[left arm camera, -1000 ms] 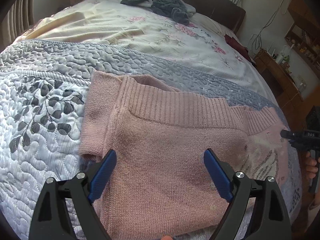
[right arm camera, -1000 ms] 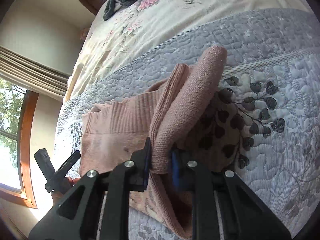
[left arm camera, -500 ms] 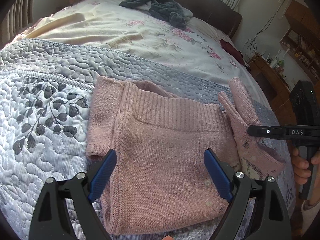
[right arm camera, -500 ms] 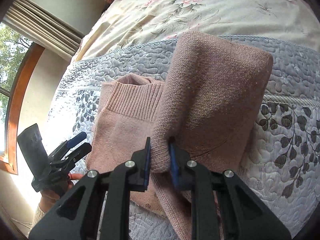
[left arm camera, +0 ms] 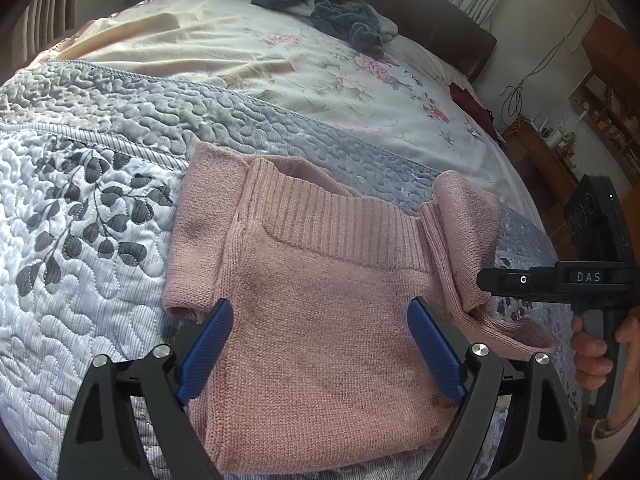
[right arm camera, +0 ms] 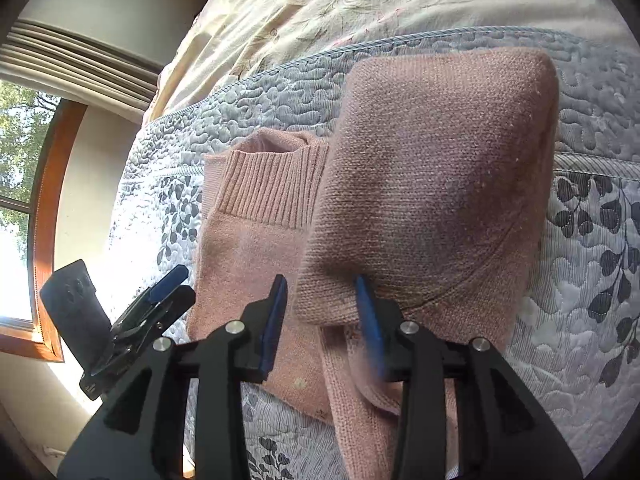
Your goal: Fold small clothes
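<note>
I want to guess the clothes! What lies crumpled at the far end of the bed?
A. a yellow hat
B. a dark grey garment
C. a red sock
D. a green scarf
B: a dark grey garment lies bunched on the cream floral bedspread, beyond the pink knitted sweater.

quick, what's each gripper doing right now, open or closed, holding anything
Left gripper: open, hovering over the pink sweater, holding nothing.
Right gripper: open, jaws apart around the folded-over sleeve, no longer clamping it.

Left gripper [left arm camera: 320, 344] open over pink sweater [left arm camera: 320, 320]; right gripper [left arm camera: 486, 282] at its sleeve
</note>
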Action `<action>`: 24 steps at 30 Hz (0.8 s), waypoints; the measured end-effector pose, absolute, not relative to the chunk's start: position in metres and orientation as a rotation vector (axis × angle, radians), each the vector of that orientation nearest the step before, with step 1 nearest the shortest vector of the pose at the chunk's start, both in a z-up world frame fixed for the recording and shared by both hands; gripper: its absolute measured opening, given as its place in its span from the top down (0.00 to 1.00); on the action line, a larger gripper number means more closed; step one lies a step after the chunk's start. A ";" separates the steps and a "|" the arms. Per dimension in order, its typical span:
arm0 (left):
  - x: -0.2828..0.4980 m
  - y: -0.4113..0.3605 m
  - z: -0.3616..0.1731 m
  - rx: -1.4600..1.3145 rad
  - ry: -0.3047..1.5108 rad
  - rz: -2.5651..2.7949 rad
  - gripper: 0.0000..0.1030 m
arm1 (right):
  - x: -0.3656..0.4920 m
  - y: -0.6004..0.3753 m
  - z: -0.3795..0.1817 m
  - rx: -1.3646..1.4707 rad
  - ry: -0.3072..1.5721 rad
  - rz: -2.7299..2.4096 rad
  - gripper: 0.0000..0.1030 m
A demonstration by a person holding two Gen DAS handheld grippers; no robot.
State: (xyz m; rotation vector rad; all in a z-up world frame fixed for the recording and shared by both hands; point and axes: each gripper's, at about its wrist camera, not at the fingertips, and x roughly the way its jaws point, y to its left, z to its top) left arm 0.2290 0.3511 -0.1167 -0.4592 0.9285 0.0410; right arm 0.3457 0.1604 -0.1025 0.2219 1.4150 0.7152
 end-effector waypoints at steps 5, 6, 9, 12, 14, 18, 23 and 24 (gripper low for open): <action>0.244 0.336 -0.115 -0.538 0.931 0.003 0.13 | 0.351 0.109 -0.069 0.233 1.326 0.656 0.58; 0.249 0.330 -0.115 -0.550 0.931 -0.012 0.13 | 0.352 0.097 -0.066 0.227 1.311 0.630 0.57; 0.266 0.311 -0.113 -0.551 0.941 -0.038 0.13 | 0.352 0.061 -0.071 0.223 1.302 0.564 0.57; 0.286 0.291 -0.119 -0.540 0.987 -0.061 0.12 | 0.346 0.028 -0.085 0.247 1.322 0.529 0.57; 0.299 0.279 -0.129 -0.558 1.058 -0.076 0.12 | 0.341 0.012 -0.097 0.256 1.335 0.508 0.57; 0.317 0.260 -0.144 -0.612 1.123 -0.130 0.12 | 0.334 -0.013 -0.119 0.297 1.359 0.488 0.57; 0.331 0.242 -0.152 -0.643 1.151 -0.156 0.12 | 0.329 -0.028 -0.130 0.334 1.362 0.487 0.57; 0.332 0.239 -0.152 -0.640 1.149 -0.157 0.12 | 0.329 -0.029 -0.132 0.335 1.361 0.487 0.57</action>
